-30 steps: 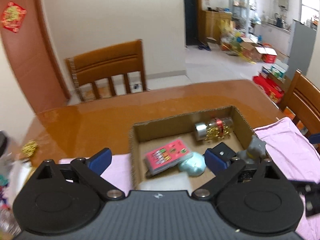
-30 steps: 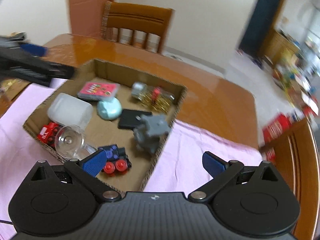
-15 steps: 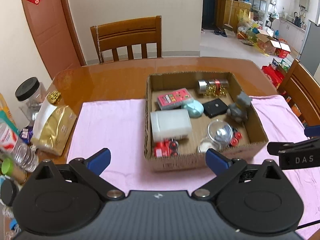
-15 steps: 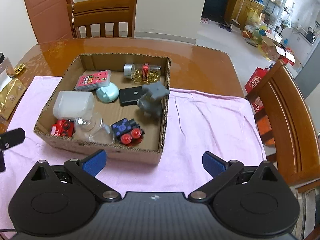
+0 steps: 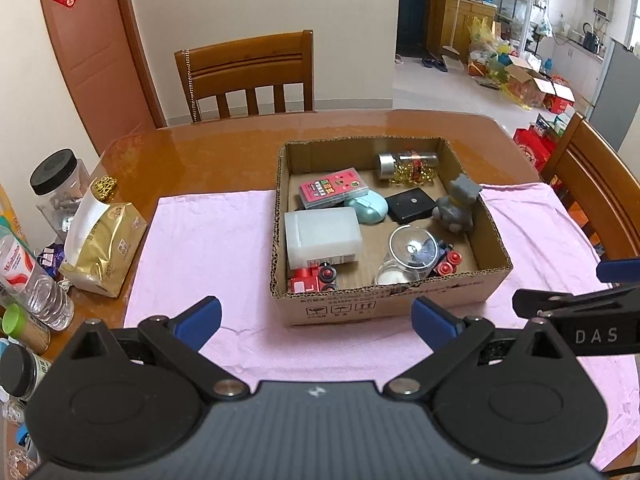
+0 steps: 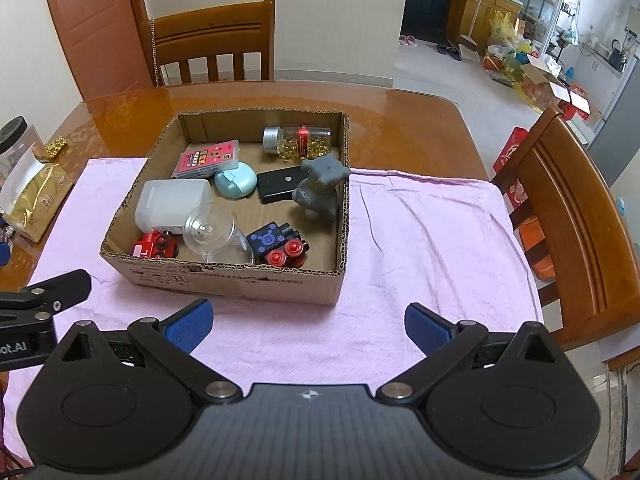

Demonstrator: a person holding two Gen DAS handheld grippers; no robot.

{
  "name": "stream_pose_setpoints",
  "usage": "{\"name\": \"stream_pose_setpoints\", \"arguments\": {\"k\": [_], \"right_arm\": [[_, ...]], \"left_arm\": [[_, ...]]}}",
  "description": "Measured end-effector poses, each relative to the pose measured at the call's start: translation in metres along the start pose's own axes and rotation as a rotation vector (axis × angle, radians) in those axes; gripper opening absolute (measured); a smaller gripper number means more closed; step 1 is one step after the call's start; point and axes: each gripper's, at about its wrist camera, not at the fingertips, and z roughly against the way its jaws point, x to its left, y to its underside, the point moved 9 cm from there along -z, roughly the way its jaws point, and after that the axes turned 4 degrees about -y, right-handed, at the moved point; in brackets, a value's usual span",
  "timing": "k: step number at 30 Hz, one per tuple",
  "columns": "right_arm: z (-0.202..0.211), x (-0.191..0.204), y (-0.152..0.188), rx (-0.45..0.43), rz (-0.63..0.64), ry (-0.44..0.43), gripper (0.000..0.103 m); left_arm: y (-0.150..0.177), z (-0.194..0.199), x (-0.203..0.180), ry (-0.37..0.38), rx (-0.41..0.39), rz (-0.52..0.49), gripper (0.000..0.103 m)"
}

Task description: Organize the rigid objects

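A cardboard box (image 5: 376, 310) (image 6: 224, 280) stands on a pink cloth (image 5: 200, 240) (image 6: 420, 240). It holds a grey figurine (image 5: 458, 208) (image 6: 320, 188), a clear glass (image 5: 408, 256) (image 6: 210, 234), a white container (image 5: 322, 234) (image 6: 172, 202), a pink card box (image 5: 334, 190), a teal case (image 5: 366, 208), a black case (image 6: 280, 184), a pill bottle (image 5: 406, 166) (image 6: 298, 142) and red and blue toy trains (image 5: 314, 278) (image 6: 276, 244). My left gripper (image 5: 316, 316) and right gripper (image 6: 306, 320) are open and empty, in front of the box.
A gold bag (image 5: 104, 244), jars (image 5: 56, 184) and bottles (image 5: 28, 280) crowd the table's left edge. Wooden chairs stand behind (image 5: 248, 76) and to the right (image 6: 568, 216) of the table. The right gripper's finger shows in the left wrist view (image 5: 576, 300).
Both grippers have pulled back and up from the box, which now lies whole in view. Both stayed open and empty.
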Motion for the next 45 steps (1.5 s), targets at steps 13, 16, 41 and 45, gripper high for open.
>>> {"name": "stream_pose_setpoints", "arguments": {"k": [13,16,41,45], "right_arm": [[0.0028,0.0026,0.0010,-0.006,-0.001,0.005,0.103],[0.0028,0.0032,0.0015,-0.005,-0.002,0.004,0.103],[0.0045,0.0055,0.0030,-0.009,-0.009,0.006,0.103],[0.0044,0.0055,0.0030,-0.008,-0.008,0.007,0.103]], "left_arm": [[0.0031,0.0006,0.0007,0.002,0.005,0.005,0.101],[0.0045,0.0005,0.0012,0.000,0.008,0.008,0.101],[0.0055,0.0038,-0.0003,0.000,0.011,0.016,0.101],[0.0052,0.0042,-0.0004,-0.001,0.014,0.016,0.101]]}}
